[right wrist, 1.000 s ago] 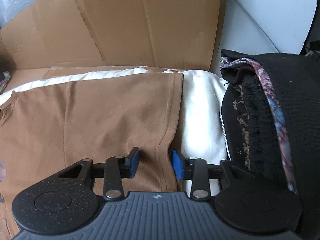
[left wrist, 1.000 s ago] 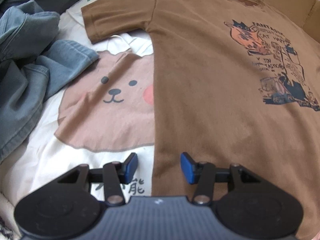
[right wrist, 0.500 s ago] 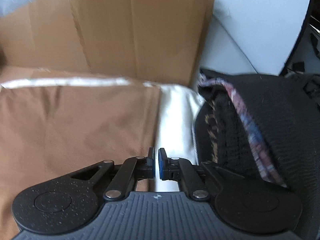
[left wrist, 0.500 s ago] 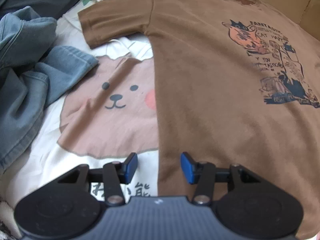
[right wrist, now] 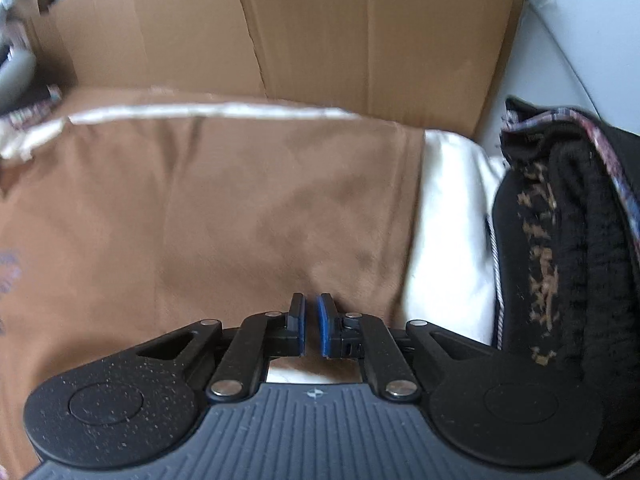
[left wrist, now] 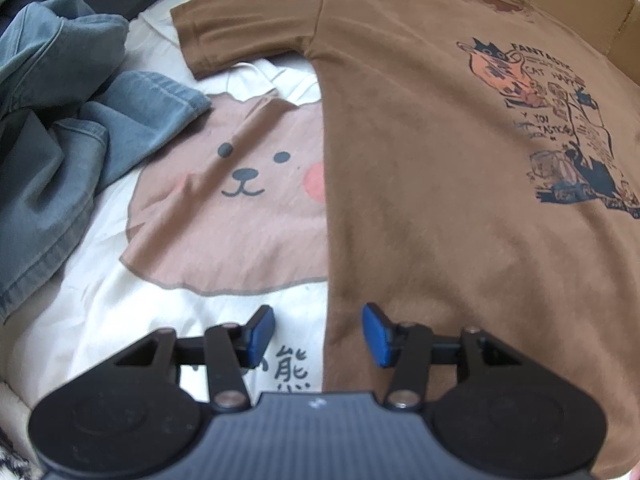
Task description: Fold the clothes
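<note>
Across frame centre, brown shirt (left wrist: 440, 200) is spread flat on bedsheet (left wrist: 100, 320), long axis running upward. Left gripper (left wrist: 319, 334) is held released astride side edge; right gripper (right wrist: 311, 330) is clenched on shirt.

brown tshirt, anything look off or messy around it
The brown t-shirt lies flat and smooth. What is untidy is beside it: crumpled blue jeans heaped on the bear-print sheet left of the shirt, and a dark bundle of clothes piled at its other side.
</note>
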